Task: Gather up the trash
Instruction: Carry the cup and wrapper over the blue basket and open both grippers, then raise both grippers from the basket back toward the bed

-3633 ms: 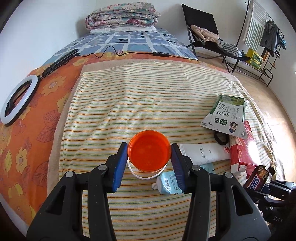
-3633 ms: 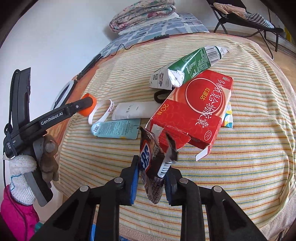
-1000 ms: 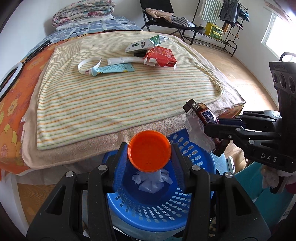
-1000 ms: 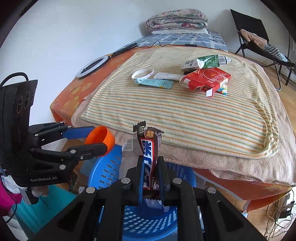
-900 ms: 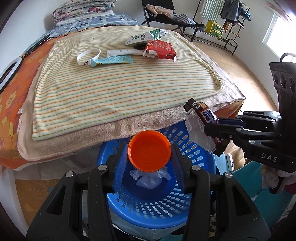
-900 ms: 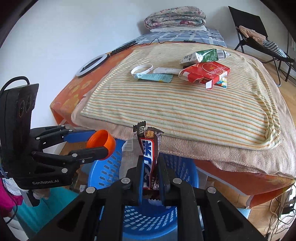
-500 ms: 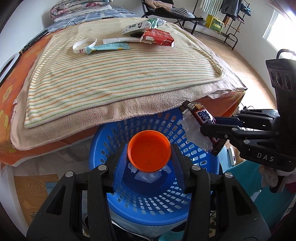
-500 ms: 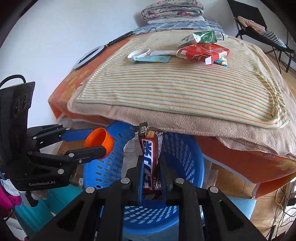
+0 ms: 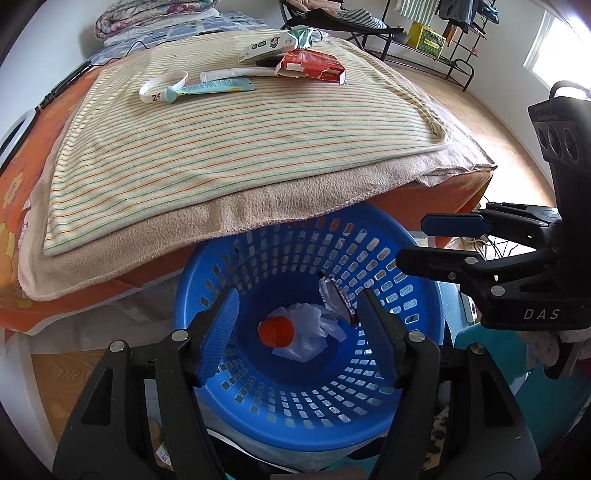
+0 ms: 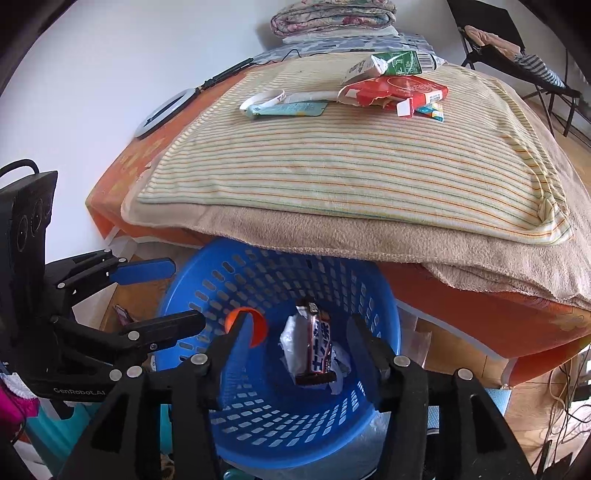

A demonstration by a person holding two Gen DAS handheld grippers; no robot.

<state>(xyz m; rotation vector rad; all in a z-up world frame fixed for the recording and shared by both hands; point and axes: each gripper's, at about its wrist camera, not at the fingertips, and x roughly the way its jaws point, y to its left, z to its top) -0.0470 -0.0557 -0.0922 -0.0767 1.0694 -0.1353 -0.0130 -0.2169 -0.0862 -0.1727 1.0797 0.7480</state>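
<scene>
A blue slotted basket (image 9: 258,406) (image 10: 229,280) stands below the bed's edge. An orange cup (image 9: 276,331) (image 10: 258,326) and a candy bar wrapper (image 9: 334,301) (image 10: 317,345) are inside it, with crumpled white plastic (image 9: 314,336). My left gripper (image 9: 299,332) (image 10: 159,291) is open and empty over the basket. My right gripper (image 10: 299,354) (image 9: 424,240) is open and empty over the basket too. On the striped towel lie a red carton (image 9: 314,66) (image 10: 399,92), a green milk carton (image 9: 280,42) (image 10: 391,62), two tubes (image 9: 210,86) (image 10: 291,107) and a white band (image 9: 162,86).
The bed (image 9: 221,147) overhangs the basket's far rim. A ring light (image 10: 162,112) lies on the orange sheet. A black chair (image 10: 517,51) and a drying rack (image 9: 443,33) stand on the wooden floor beyond. Folded quilts (image 10: 332,14) sit at the bed's far end.
Both grippers have opened. The orange cup has dropped from the left one and the candy wrapper from the right one into the basket.
</scene>
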